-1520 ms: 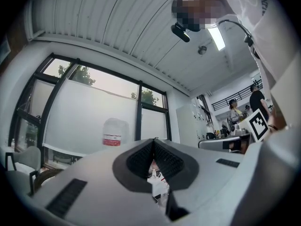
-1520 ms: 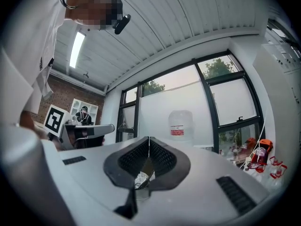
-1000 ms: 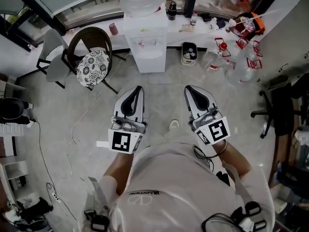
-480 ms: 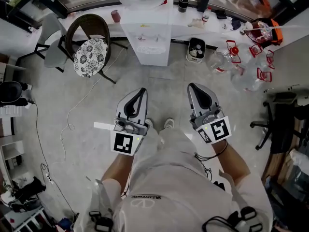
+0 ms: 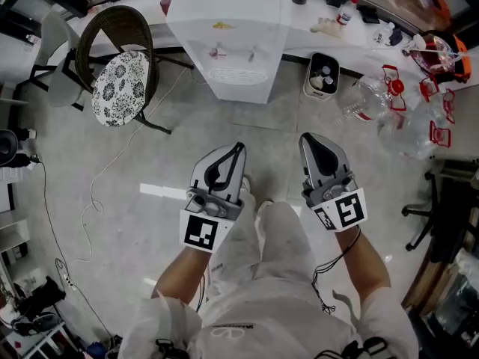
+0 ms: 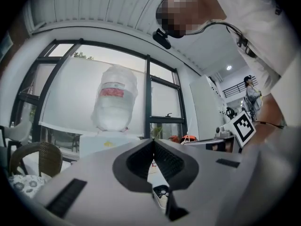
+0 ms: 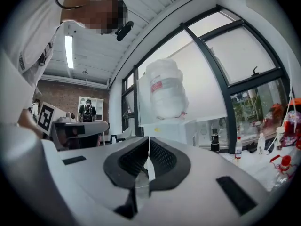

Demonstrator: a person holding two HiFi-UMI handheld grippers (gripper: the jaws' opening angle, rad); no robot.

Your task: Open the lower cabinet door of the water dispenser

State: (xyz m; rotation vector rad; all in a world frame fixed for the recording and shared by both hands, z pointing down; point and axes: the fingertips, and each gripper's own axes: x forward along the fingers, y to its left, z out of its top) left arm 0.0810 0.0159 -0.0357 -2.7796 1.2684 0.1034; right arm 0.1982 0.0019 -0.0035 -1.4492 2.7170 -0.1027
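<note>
- The water dispenser [image 5: 227,36] stands on the floor well ahead of both grippers, with a bin [image 5: 322,93] just beside it
- The left gripper [image 5: 238,149] and right gripper [image 5: 306,137] each have jaws together and empty; unless parted, they could only bump the door, not catch its edge
- The lower door is hidden: foreshortened from above and blocked by each gripper's own body, and no handle can be made out

The water dispenser [image 5: 228,40] is cut off by the head view's top edge, and its lower door hides behind the left gripper [image 6: 153,143] and right gripper [image 7: 148,140].
</note>
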